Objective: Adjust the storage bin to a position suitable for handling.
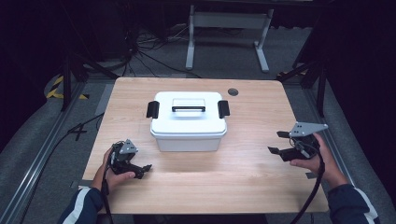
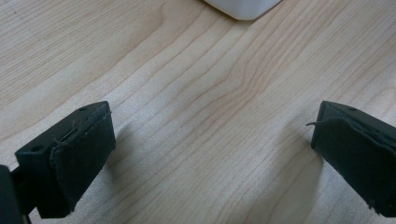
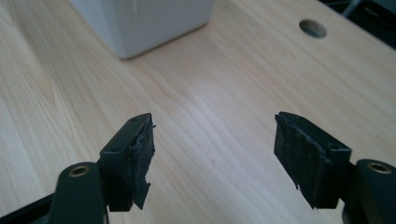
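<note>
The white box (image 1: 188, 122) sits lid-on at the middle of the desk (image 1: 243, 177). The left tool (image 1: 141, 171) rests low, just off the box's near-left corner, jaws wide and empty. The right tool (image 1: 276, 142) hovers well right of the box, jaws apart, nothing between them.

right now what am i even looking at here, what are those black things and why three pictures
A person sits at a wooden table, holding a hand-held grasping tool in each hand: the left tool and the right tool. The high view looks down from above the person. The other two pictures come from small cameras riding on each tool, looking along its two black jaws. On the table stands a white lidded box with a black handle and black side latches. Both tools are open and hold nothing.
</note>
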Tool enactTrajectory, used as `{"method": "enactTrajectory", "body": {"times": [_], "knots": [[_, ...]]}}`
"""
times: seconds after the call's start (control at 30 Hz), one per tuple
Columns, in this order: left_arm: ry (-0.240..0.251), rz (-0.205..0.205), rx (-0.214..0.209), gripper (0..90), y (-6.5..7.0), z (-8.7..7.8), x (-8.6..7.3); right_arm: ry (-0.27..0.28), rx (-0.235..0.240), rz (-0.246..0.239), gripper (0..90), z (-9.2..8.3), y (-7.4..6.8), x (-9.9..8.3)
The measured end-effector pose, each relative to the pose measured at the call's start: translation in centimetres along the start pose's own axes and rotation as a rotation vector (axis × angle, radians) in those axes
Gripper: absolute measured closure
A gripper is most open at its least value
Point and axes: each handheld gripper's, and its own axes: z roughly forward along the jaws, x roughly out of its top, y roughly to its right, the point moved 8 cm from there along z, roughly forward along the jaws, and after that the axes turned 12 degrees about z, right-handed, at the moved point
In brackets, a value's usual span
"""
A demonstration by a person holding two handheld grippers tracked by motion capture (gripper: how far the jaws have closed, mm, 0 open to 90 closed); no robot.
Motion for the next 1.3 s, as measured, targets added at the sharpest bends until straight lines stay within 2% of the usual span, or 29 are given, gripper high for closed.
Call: {"method": "enactTrajectory", "body": {"times": [0.13,0.37,0.53,0.63,0.77,0.87,1.07,1.13,1.3], "knots": [[0.000,0.000,0.000,0.2,0.0,0.0,0.0,-0.015,0.010,-0.056,29.2,0.0,-0.6,3.5],[0.000,0.000,0.000,0.2,0.0,0.0,0.0,-0.021,0.043,-0.171,30.5,1.1,-2.9,10.1],[0.000,0.001,-0.001,0.2,0.0,0.0,0.0,-0.033,0.055,-0.240,32.6,2.3,-4.7,14.0],[0.000,0.001,-0.001,0.2,0.0,0.0,0.0,-0.044,0.061,-0.278,33.9,3.0,-5.7,15.6],[0.000,0.001,-0.001,0.2,0.0,0.0,0.0,-0.076,0.076,-0.336,36.2,4.5,-7.2,17.4],[0.000,0.001,-0.001,0.2,0.0,0.0,0.0,-0.091,0.096,-0.361,38.0,5.7,-8.4,18.3],[0.000,0.002,-0.002,0.2,0.0,0.0,0.0,-0.156,0.122,-0.432,42.5,8.4,-10.5,19.6],[0.000,0.002,-0.002,0.2,0.0,0.0,0.0,-0.165,0.131,-0.444,43.8,9.0,-11.0,20.0],[0.003,0.001,-0.001,0.2,0.0,0.0,0.0,-0.238,0.126,-0.494,48.1,10.6,-11.8,20.5]]}}
